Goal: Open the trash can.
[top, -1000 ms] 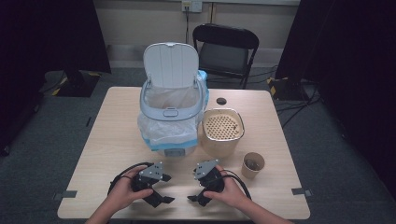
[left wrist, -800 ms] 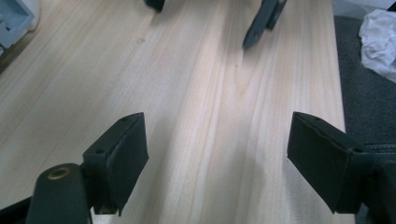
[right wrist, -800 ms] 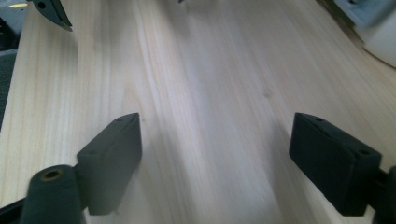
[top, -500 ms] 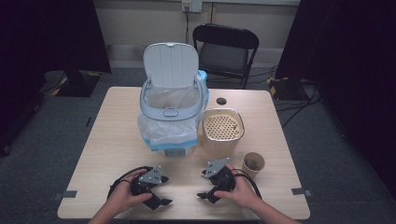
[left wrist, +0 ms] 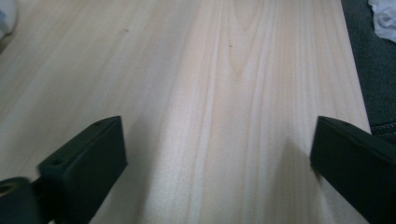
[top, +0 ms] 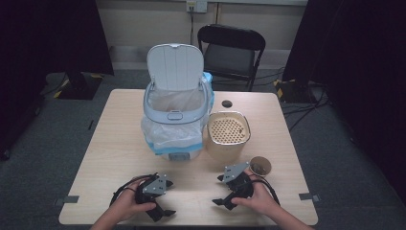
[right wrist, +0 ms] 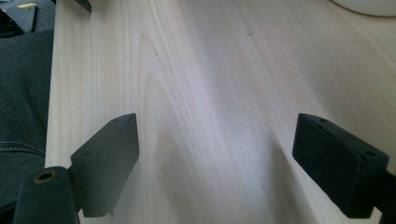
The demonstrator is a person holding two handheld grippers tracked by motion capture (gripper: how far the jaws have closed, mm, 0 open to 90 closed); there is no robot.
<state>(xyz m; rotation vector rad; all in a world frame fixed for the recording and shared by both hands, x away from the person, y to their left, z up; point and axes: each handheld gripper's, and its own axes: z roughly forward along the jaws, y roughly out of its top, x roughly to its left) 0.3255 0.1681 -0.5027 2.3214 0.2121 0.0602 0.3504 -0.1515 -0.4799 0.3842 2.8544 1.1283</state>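
Both hand-held grippers rest low over the near edge of the light wooden table (top: pixel 119 143). My left gripper (top: pixel 163 212) is at the front left. Its jaws have just been opening and now stand wide apart over bare wood (left wrist: pixel 219 154), with nothing between them. My right gripper (top: pixel 219 190) is at the front right, just left of a brown paper cup (top: pixel 261 166). Its jaws have closed a little but are still open over bare wood (right wrist: pixel 217 158), holding nothing.
A white bin (top: pixel 176 120) with a plastic liner stands mid-table, its lid raised. A beige container (top: pixel 228 136) with a perforated top sits to its right. A small black disc (top: pixel 227 103) lies behind them. A black folding chair (top: pixel 231 52) stands beyond the far edge.
The right hand has slid its gripper to the right, closer to the paper cup. The left hand has stayed in place.
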